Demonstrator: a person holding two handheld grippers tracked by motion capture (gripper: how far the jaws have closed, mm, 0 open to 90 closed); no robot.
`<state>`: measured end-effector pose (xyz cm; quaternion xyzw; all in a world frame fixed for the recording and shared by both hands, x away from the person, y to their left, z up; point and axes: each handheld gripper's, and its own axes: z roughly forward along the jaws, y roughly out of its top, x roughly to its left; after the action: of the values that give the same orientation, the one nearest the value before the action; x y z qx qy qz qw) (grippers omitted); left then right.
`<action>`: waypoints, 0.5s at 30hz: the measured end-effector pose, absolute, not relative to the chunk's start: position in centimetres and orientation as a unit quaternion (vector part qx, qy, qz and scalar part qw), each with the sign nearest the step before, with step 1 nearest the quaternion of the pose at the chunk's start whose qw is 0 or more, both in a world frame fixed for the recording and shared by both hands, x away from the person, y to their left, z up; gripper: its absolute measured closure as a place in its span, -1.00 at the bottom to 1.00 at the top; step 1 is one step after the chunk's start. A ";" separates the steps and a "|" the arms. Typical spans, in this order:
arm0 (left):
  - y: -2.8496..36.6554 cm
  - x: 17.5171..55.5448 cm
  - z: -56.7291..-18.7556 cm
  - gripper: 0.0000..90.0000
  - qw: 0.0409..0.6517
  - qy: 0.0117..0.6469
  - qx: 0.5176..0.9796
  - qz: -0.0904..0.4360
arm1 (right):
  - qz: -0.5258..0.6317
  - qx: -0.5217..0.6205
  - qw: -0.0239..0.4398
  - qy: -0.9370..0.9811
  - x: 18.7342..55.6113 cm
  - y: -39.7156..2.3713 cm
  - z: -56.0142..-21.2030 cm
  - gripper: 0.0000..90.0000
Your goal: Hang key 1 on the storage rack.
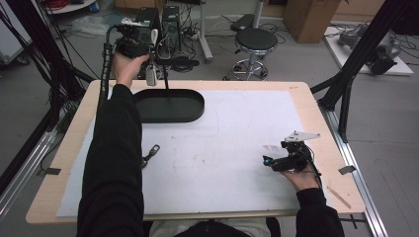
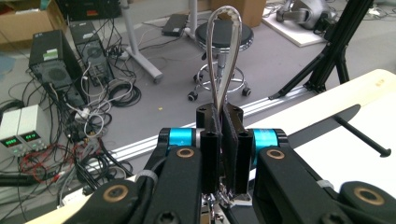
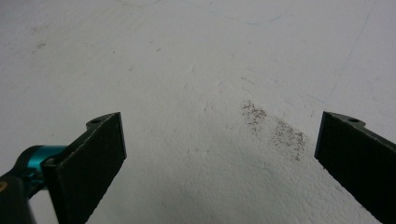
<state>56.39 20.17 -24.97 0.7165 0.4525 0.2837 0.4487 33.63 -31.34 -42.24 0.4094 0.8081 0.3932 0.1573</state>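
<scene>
Tongs, metal and looped, stand pinched between the closed jaws of the left gripper, their own arms pressed nearly together, gripping nothing. That gripper is raised beyond the desk's far left corner, above the black tray. Near the right edge, the right gripper gapes wide over the white sheet.

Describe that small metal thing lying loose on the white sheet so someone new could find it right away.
Start at the black oval tray at the far left of the white sheet. Come toward the person's side; beside the left sleeve lies a small metal piece, the sheet's one loose item.

Metal loop: shiny, bent strip, upright, clamped in the raised left tool.
Black tray: oval, far-left on table.
Metal piece: flat, near the sleeve.
</scene>
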 end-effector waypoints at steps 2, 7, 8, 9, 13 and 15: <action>20.1 56.5 -25.3 0.88 0.446 0.452 0.722 0.274 | 0.394 0.409 0.157 0.808 33.6 -31.4 -42.2 -0.98; 19.7 56.3 -25.9 0.94 0.440 0.431 0.743 0.261 | 0.392 0.409 0.157 0.809 33.7 -31.4 -42.3 -0.98; 19.6 56.3 -25.9 0.93 0.440 0.426 0.747 0.260 | 0.392 0.410 0.156 0.809 33.7 -31.3 -42.3 -0.98; 19.6 56.2 -25.8 0.88 0.440 0.425 0.747 0.260 | 0.391 0.409 0.156 0.809 33.7 -31.3 -42.3 -0.98; 19.8 55.9 -25.2 0.37 0.454 0.430 0.737 0.258 | 0.391 0.410 0.156 0.809 33.7 -31.3 -42.3 -0.98; 20.0 55.6 -24.9 0.15 0.454 0.431 0.737 0.256 | 0.391 0.409 0.155 0.810 33.8 -31.3 -42.4 -0.98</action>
<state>55.65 19.97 -24.90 0.7367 0.4310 0.2565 0.4536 33.75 -31.33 -42.36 0.4093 0.8097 0.3910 0.1548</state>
